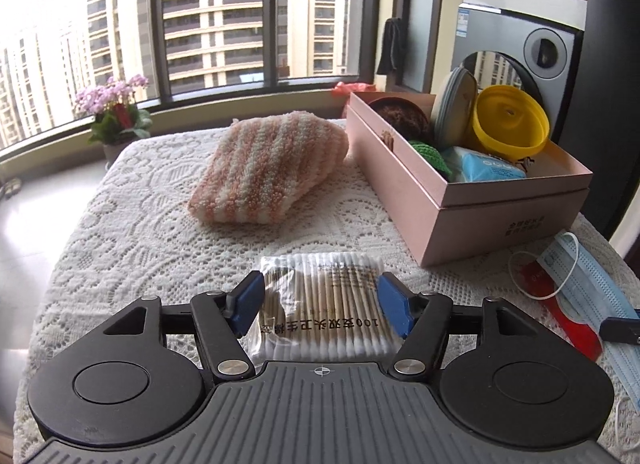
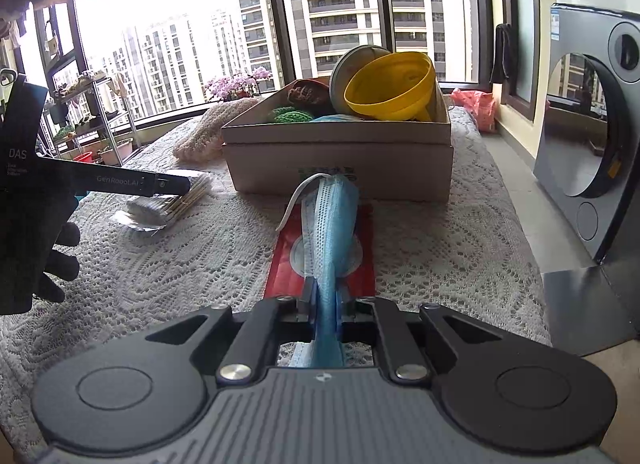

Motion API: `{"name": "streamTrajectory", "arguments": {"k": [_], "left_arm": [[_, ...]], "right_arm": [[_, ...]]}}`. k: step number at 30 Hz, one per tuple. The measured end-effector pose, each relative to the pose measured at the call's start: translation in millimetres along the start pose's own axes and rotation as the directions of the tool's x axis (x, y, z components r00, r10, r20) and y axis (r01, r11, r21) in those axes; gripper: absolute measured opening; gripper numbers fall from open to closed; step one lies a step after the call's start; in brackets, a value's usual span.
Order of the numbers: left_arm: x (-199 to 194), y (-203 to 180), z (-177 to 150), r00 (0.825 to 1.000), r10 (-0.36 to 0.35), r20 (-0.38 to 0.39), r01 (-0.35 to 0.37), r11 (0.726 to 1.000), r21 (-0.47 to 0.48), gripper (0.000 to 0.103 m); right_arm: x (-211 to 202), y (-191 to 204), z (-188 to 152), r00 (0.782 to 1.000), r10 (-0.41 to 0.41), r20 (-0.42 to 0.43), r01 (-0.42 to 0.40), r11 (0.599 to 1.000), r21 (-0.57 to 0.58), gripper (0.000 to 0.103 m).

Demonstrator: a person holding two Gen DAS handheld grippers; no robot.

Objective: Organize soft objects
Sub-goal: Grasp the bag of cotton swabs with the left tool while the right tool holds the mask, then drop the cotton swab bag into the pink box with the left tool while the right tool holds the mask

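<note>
My left gripper (image 1: 320, 302) is open, its blue pads on either side of a clear pack of cotton swabs (image 1: 320, 304) on the lace tablecloth; the pack also shows in the right wrist view (image 2: 168, 204). My right gripper (image 2: 325, 304) is shut on a blue face mask (image 2: 332, 220), which lies over a red packet (image 2: 364, 264). The mask also shows in the left wrist view (image 1: 588, 288). A pink-and-white striped fluffy cloth (image 1: 268, 168) lies left of the pink box (image 1: 480, 200).
The pink box (image 2: 340, 168) holds a yellow funnel (image 2: 392, 88), a round grey tin (image 1: 456, 104), green and brown knitted items and a blue tissue pack (image 1: 488, 168). A washing machine (image 2: 592, 136) stands to the right. A potted pink flower (image 1: 116, 112) sits by the window.
</note>
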State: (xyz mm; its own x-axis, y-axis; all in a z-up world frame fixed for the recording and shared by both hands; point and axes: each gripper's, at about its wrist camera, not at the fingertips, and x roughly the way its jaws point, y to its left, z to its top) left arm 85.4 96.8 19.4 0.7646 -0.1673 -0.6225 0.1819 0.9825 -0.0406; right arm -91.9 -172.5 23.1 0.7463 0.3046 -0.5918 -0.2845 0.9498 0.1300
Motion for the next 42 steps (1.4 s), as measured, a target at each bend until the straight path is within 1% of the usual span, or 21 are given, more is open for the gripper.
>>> {"name": "streamTrajectory", "arguments": {"k": [3, 6, 8, 11, 15, 20, 22, 24, 28, 30, 32, 33, 34, 35, 36, 37, 38, 39, 40, 41, 42], "left_arm": [[-0.7, 1.3, -1.3, 0.998, -0.058, -0.011, 0.058, 0.998, -0.005, 0.079], [0.1, -3.4, -4.0, 0.999, -0.051, -0.009, 0.051, 0.998, 0.042, 0.082], [2.1, -3.9, -4.6, 0.999, -0.042, -0.013, 0.042, 0.998, 0.044, 0.084], [10.1, -1.3, -4.7, 0.998, -0.030, -0.061, 0.031, 0.999, 0.013, 0.087], [2.7, 0.7, -2.8, 0.997, -0.059, -0.055, 0.058, 0.998, -0.021, 0.081], [-29.6, -13.4, -9.6, 0.995, -0.098, -0.019, 0.098, 0.995, 0.031, 0.079], [-49.0, -22.4, -7.6, 0.988, -0.151, 0.017, 0.150, 0.988, 0.037, 0.079], [-65.4, -29.6, 4.8, 0.977, -0.199, 0.075, 0.197, 0.980, 0.034, 0.079], [-72.5, -48.9, 48.7, 0.957, -0.224, 0.185, 0.217, 0.974, 0.061, 0.079], [-58.2, -61.6, 76.5, 0.941, -0.221, 0.256, 0.210, 0.975, 0.069, 0.079], [-33.8, -69.9, 96.4, 0.929, -0.230, 0.290, 0.223, 0.973, 0.055, 0.080], [-14.9, -71.3, 103.8, 0.921, -0.250, 0.299, 0.255, 0.967, 0.022, 0.081], [5.6, -70.9, 107.5, 0.919, -0.268, 0.289, 0.285, 0.958, -0.016, 0.081], [22.7, -70.7, 108.7, 0.925, -0.275, 0.263, 0.297, 0.954, -0.044, 0.081], [52.5, -72.8, 107.6, 0.950, -0.257, 0.177, 0.274, 0.958, -0.079, 0.080], [70.0, -75.5, 105.3, 0.966, -0.235, 0.106, 0.244, 0.966, -0.083, 0.080], [88.2, -81.2, 100.2, 0.977, -0.209, 0.032, 0.211, 0.976, -0.052, 0.080], [85.9, -88.5, 97.6, 0.981, -0.187, 0.053, 0.186, 0.982, 0.024, 0.078], [85.2, -92.9, 96.5, 0.984, -0.170, 0.047, 0.166, 0.983, 0.081, 0.078], [81.4, -91.6, 97.4, 0.982, -0.184, 0.045, 0.180, 0.980, 0.080, 0.078], [75.0, -86.8, 99.7, 0.974, -0.220, 0.051, 0.216, 0.974, 0.059, 0.078]], "right_arm": [[0.0, 0.4, -0.1, 1.000, 0.000, 0.000, 0.000, 1.000, 0.000, 0.009], [0.2, 1.0, -0.2, 1.000, -0.002, 0.000, 0.002, 1.000, -0.003, 0.009], [0.3, 1.5, -0.1, 1.000, -0.004, 0.003, 0.004, 1.000, -0.006, 0.009], [0.5, 2.9, 0.2, 1.000, -0.014, 0.003, 0.014, 1.000, -0.013, 0.009], [-7.8, 3.5, 1.5, 1.000, -0.016, -0.004, 0.016, 0.999, -0.028, 0.007], [-35.8, 0.6, 5.3, 1.000, 0.014, 0.015, -0.013, 0.999, -0.037, 0.007], [-51.5, -3.0, 9.8, 0.999, 0.029, 0.039, -0.028, 0.999, -0.029, 0.007], [-64.9, -6.1, 15.1, 0.997, 0.035, 0.070, -0.033, 0.999, -0.021, 0.007], [-83.9, -10.4, 24.9, 0.991, 0.016, 0.131, -0.015, 1.000, -0.015, 0.007], [-88.1, -12.9, 26.6, 0.990, 0.000, 0.144, 0.002, 1.000, -0.014, 0.007], [-88.6, -16.7, 26.8, 0.990, -0.015, 0.143, 0.016, 1.000, -0.007, 0.007], [-88.1, -18.6, 26.2, 0.990, -0.023, 0.140, 0.024, 1.000, -0.003, 0.007], [-87.4, -20.7, 25.4, 0.990, -0.032, 0.135, 0.032, 1.000, 0.002, 0.007], [-87.2, -22.5, 24.4, 0.991, -0.038, 0.131, 0.037, 0.999, 0.006, 0.007], [-87.2, -24.1, 23.8, 0.991, -0.044, 0.129, 0.043, 0.999, 0.009, 0.007], [-87.3, -25.6, 23.1, 0.991, -0.053, 0.127, 0.053, 0.999, 0.009, 0.007], [-87.4, -27.1, 22.4, 0.990, -0.059, 0.126, 0.059, 0.998, 0.006, 0.007], [-87.1, -28.5, 21.6, 0.990, -0.068, 0.125, 0.068, 0.998, 0.002, 0.007], [-86.3, -30.6, 20.3, 0.990, -0.074, 0.123, 0.074, 0.997, 0.000, 0.007], [-84.4, -32.5, 19.6, 0.990, -0.074, 0.118, 0.074, 0.997, 0.002, 0.007], [-81.3, -33.9, 19.9, 0.992, -0.073, 0.107, 0.073, 0.997, 0.011, 0.007]]}}
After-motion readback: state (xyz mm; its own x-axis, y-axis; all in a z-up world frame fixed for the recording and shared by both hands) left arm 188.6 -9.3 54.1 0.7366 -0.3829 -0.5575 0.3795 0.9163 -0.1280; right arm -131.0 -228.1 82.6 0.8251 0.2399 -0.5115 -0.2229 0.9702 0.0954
